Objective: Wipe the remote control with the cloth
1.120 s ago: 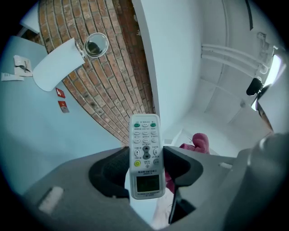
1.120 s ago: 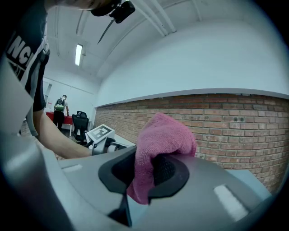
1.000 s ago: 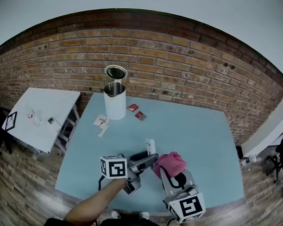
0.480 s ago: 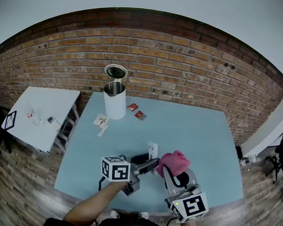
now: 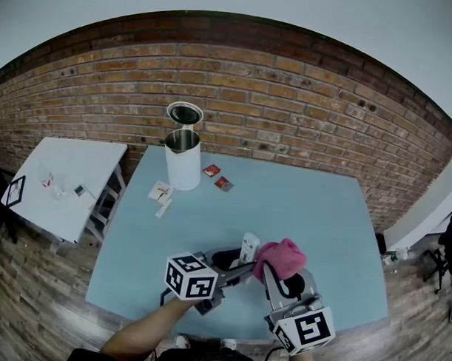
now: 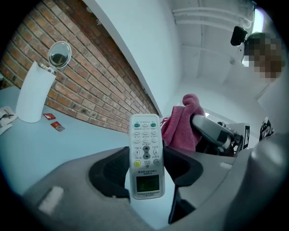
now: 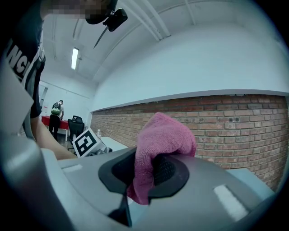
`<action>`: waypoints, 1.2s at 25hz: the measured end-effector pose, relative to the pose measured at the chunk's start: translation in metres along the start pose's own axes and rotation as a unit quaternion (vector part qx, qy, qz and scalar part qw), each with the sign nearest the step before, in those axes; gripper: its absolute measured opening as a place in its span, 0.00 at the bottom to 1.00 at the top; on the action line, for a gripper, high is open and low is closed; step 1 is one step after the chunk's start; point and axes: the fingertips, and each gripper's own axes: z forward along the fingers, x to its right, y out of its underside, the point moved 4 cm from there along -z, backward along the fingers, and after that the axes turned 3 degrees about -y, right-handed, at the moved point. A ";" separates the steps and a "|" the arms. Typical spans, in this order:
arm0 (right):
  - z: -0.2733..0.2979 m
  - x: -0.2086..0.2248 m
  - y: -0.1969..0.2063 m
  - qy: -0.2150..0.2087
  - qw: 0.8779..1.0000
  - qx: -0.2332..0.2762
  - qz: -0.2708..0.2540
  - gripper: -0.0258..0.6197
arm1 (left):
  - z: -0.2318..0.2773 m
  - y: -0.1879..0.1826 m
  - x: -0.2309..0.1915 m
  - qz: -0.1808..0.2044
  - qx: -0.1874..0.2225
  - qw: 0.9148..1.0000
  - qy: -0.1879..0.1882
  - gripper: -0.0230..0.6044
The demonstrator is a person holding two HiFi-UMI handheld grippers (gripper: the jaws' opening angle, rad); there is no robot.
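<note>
Broad open stretch of blue table [image 5: 336, 217] to the right of and beyond the grippers. Near edge close below them, left edge dropping off toward a white side table [image 5: 63, 174], back edge running along a brick wall [image 5: 303, 97]. Clutter only toward the far left corner: a white kettle [image 5: 184, 163] standing upright with its lid [image 5: 185, 114] flipped open. Dark inside, contents not possible to make out. Just right of it, two red packets [image 5: 212, 170] lying flat, near each other but apart. In front of it, a few paper scraps [image 5: 162, 194]. Left gripper [image 6: 145, 163] clamped on the remote control [image 6: 146, 149], with jaws fairly wide apart and pressing its two long sides. Held clear above the near half of the table, lengthwise along the jaws, screen end nearest the gripper's camera. White and slim, with rows of small pale buttons, two green ones at the far end, one yellow-green one lower down and a small greenish display below that. Right gripper [image 7: 149, 173] closed on the pink cloth [image 7: 165, 135], most of it bunched up above the jaws and a tail hanging down between them. Cloth just beside the far end of the remote control on its right; contact impossible to tell.
</note>
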 end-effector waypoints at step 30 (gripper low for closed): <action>-0.012 0.039 -0.012 0.050 0.999 0.016 0.002 0.14 | 0.008 0.028 0.020 0.340 -0.091 0.934 -0.065 0.41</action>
